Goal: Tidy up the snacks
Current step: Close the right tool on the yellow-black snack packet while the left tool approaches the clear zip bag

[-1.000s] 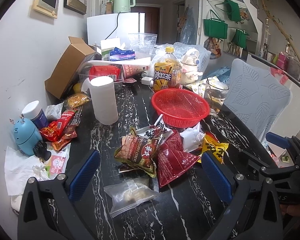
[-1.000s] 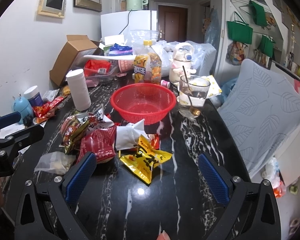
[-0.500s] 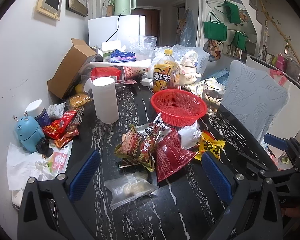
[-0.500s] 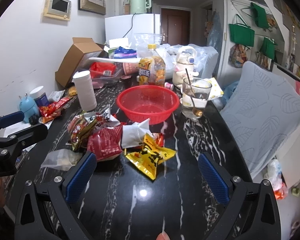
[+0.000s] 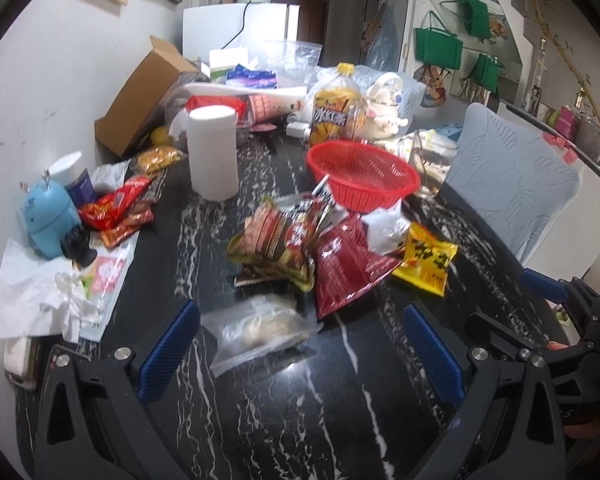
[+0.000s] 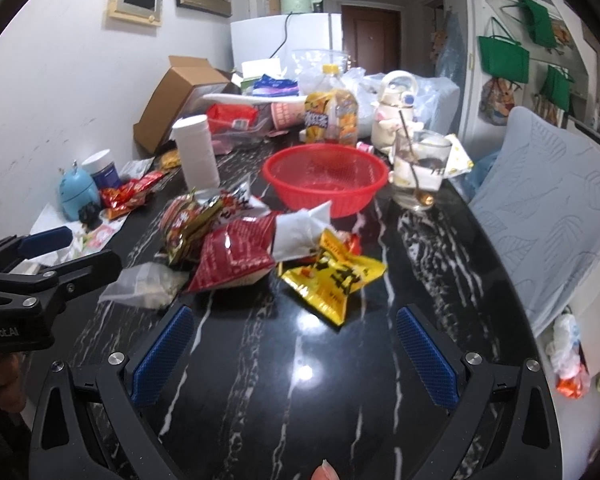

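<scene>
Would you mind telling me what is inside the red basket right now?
The red basket looks empty: its mesh floor shows bare in the right wrist view, and all snack packets lie outside it on the table. Its near inner wall is hidden behind the rim, so something small there would not show.

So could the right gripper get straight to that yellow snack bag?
Probably yes. The right gripper is open, the yellow snack bag lies just ahead on bare table, and nothing sits between them.

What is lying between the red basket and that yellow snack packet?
In the right wrist view, a crumpled white packet lies between the red basket and the yellow snack packet, overlapping the yellow packet's far edge.
</scene>
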The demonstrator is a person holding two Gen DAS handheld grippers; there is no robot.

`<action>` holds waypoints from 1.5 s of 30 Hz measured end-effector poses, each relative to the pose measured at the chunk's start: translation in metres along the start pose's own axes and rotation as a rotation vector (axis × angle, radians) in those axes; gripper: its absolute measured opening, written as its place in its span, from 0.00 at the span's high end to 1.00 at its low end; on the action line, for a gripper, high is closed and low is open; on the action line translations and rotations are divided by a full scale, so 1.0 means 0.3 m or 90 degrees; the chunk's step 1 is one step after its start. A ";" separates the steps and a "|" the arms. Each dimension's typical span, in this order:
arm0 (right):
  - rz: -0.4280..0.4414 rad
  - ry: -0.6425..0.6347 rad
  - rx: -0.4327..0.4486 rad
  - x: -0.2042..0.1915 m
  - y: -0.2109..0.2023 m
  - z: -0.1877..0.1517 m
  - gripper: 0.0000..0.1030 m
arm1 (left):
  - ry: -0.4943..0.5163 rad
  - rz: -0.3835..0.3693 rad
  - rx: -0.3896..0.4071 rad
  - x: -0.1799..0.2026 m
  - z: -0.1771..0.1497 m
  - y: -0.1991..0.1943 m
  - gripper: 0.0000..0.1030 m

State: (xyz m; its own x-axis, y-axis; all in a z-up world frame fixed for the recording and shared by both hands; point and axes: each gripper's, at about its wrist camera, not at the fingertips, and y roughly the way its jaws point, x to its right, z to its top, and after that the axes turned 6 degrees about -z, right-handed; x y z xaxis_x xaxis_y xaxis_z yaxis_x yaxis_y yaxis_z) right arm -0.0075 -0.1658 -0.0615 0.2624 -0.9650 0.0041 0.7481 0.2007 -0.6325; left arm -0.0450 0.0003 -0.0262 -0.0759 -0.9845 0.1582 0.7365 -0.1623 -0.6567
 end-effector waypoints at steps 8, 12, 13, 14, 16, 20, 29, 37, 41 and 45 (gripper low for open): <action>0.018 -0.024 -0.030 -0.037 0.067 -0.061 0.00 | -0.021 -0.001 -0.028 -0.047 -0.065 0.050 0.00; 0.029 -0.032 -0.044 -0.050 0.097 -0.074 0.00 | -0.037 -0.005 -0.047 -0.075 -0.085 0.083 0.00; 0.034 -0.033 -0.047 -0.054 0.106 -0.076 0.00 | -0.045 -0.008 -0.052 -0.083 -0.086 0.090 0.00; 0.036 -0.034 -0.049 -0.054 0.111 -0.076 0.00 | -0.052 -0.008 -0.054 -0.091 -0.085 0.096 0.00; 0.039 -0.035 -0.055 -0.057 0.127 -0.074 0.00 | -0.061 -0.003 -0.051 -0.100 -0.076 0.105 0.00; 0.044 -0.036 -0.061 -0.054 0.156 -0.060 0.00 | -0.067 0.011 -0.050 -0.112 -0.053 0.128 0.00; 0.034 -0.035 -0.071 -0.025 0.218 -0.024 0.01 | -0.091 0.017 -0.101 -0.136 -0.021 0.239 0.00; 0.012 -0.023 -0.067 0.024 0.251 0.004 0.02 | -0.087 0.053 -0.167 -0.154 -0.028 0.357 0.00; -0.003 -0.025 -0.067 0.045 0.265 0.017 0.02 | -0.081 0.056 -0.163 -0.155 -0.024 0.353 0.00; 0.007 -0.016 -0.069 0.062 0.275 0.027 0.02 | -0.090 0.029 -0.139 -0.153 -0.003 0.323 0.00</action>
State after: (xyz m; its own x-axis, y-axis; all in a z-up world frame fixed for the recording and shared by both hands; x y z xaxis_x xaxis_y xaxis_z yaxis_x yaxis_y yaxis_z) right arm 0.0638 -0.1657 -0.1073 0.2867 -0.9579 0.0151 0.6747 0.1906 -0.7130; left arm 0.0291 0.0298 -0.0977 0.0598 -0.9744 0.2166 0.5739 -0.1440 -0.8061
